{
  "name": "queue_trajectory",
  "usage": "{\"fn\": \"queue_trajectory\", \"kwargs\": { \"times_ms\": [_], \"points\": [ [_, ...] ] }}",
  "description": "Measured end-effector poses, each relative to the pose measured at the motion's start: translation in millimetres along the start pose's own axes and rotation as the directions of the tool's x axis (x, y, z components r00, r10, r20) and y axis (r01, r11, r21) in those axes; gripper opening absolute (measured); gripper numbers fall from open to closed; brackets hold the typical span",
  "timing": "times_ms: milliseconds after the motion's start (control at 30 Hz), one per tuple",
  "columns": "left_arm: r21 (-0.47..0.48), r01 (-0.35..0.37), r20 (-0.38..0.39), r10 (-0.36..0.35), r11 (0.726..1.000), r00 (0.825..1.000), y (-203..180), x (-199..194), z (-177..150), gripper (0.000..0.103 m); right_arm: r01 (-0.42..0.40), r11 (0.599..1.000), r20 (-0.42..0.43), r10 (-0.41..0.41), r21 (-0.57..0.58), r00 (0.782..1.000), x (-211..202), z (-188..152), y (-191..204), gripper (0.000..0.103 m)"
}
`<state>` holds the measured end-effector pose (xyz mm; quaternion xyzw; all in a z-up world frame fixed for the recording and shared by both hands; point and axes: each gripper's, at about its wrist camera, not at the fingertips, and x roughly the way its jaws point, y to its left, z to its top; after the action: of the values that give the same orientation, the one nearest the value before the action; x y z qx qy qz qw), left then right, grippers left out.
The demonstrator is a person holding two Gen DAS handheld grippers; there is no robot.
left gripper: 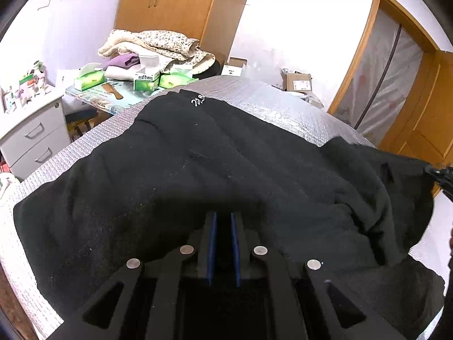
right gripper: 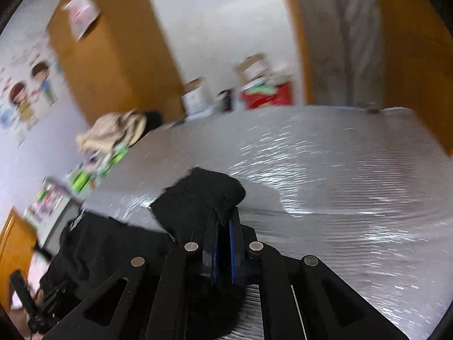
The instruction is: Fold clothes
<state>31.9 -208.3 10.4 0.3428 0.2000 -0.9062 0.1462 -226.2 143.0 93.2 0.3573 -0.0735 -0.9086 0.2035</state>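
Observation:
A black garment (left gripper: 226, 158) with small white lettering near its far edge lies spread over the silver padded table (left gripper: 269, 99). My left gripper (left gripper: 224, 218) is shut on the garment's near edge, the cloth bunched over its blue pads. In the right wrist view my right gripper (right gripper: 223, 221) is shut on a fold of the same black garment (right gripper: 198, 195), lifted above the silver table (right gripper: 339, 184). The rest of the cloth trails down to the lower left. The right gripper's tip shows at the far right edge of the left wrist view (left gripper: 441, 174).
A side table (left gripper: 93, 96) holds green tissue boxes (left gripper: 89, 80), a comb and folded blankets (left gripper: 158, 45). A white drawer unit (left gripper: 31, 130) stands at left, a wooden wardrobe (left gripper: 175, 2) behind, and cardboard boxes (left gripper: 297, 80) and a wooden doorway (left gripper: 396, 70) at right.

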Motion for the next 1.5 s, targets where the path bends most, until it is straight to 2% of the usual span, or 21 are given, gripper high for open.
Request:
{"fn": "queue_trajectory", "kwargs": {
  "times_ms": [67, 133, 300, 400, 467, 600, 633, 667, 767, 867, 933, 1067, 1200, 1333, 1500],
  "points": [
    [0.003, -0.003, 0.000, 0.003, 1.000, 1.000, -0.1, 0.3, 0.2, 0.010, 0.021, 1.000, 0.022, -0.022, 0.021, 1.000, -16.2, 1.9, -9.4, 0.010],
    [0.003, -0.003, 0.000, 0.003, 1.000, 1.000, 0.2, 0.6, 0.3, 0.010, -0.002, 1.000, 0.025, 0.002, 0.005, 1.000, -26.7, 0.1, -9.5, 0.010],
    [0.010, -0.010, -0.001, 0.010, 1.000, 1.000, -1.0, 1.5, 1.1, 0.010, -0.162, 0.981, -0.048, 0.157, -0.108, 0.986, -24.7, -9.8, 15.9, 0.011],
    [0.011, -0.011, 0.000, 0.011, 1.000, 1.000, -1.5, 1.3, 0.4, 0.010, -0.206, 0.971, -0.072, 0.199, -0.117, 0.977, -20.7, -15.5, 22.0, 0.011],
    [0.011, -0.011, 0.000, 0.011, 1.000, 1.000, -1.9, 1.2, 0.1, 0.010, -0.196, 0.976, -0.061, 0.190, -0.095, 0.980, -16.9, -16.6, 19.4, 0.011],
    [0.008, -0.007, 0.001, 0.007, 1.000, 1.000, -1.0, 1.3, 0.3, 0.010, -0.128, 0.991, -0.035, 0.129, 0.031, 0.991, -20.5, -23.6, -14.3, 0.011],
    [0.008, -0.006, 0.001, 0.006, 1.000, 1.000, -0.9, 1.4, 0.4, 0.010, -0.104, 0.993, -0.041, 0.106, 0.057, 0.993, -21.7, -27.2, -23.9, 0.012],
    [0.007, -0.006, 0.001, 0.006, 1.000, 1.000, -0.8, 1.4, 0.6, 0.010, -0.087, 0.993, -0.063, 0.092, 0.079, 0.994, -21.2, -31.8, -36.0, 0.019],
    [0.013, -0.014, 0.000, 0.014, 1.000, 1.000, -1.1, 1.0, 1.4, 0.010, -0.112, 0.989, -0.137, 0.125, 0.098, 0.983, -20.0, -44.8, -53.1, 0.033],
    [0.044, -0.053, 0.001, 0.053, 0.998, 0.999, -7.2, -0.7, 2.0, 0.010, -0.144, 0.986, -0.166, 0.157, 0.087, 0.973, -24.6, -53.5, -61.3, 0.035],
    [0.066, -0.060, 0.001, 0.060, 0.996, 0.998, -14.5, -2.5, 2.3, 0.010, -0.139, 0.983, -0.129, 0.154, 0.117, 0.980, -34.4, -49.9, -72.2, 0.036],
    [0.101, 0.032, 0.020, -0.034, 0.994, 0.999, -41.4, -13.7, 5.6, 0.010, -0.144, 0.960, -0.053, 0.161, 0.240, 0.985, -38.7, -30.8, -99.9, 0.038],
    [0.191, 0.107, 0.028, -0.115, 0.976, 0.993, -78.2, -17.1, 5.5, 0.012, -0.152, 0.935, -0.079, 0.186, 0.320, 0.979, -14.2, -17.9, -113.4, 0.039],
    [0.265, 0.143, -0.018, -0.143, 0.954, 0.990, -102.0, -4.4, -2.6, 0.012, -0.134, 0.944, -0.157, 0.188, 0.301, 0.970, 27.2, -9.0, -107.2, 0.039],
    [0.295, 0.167, -0.101, -0.143, 0.941, 0.985, -115.9, 14.6, -12.9, 0.012, -0.070, 0.973, -0.234, 0.122, 0.220, 0.965, 67.6, -7.2, -95.0, 0.039]
  ]
}}
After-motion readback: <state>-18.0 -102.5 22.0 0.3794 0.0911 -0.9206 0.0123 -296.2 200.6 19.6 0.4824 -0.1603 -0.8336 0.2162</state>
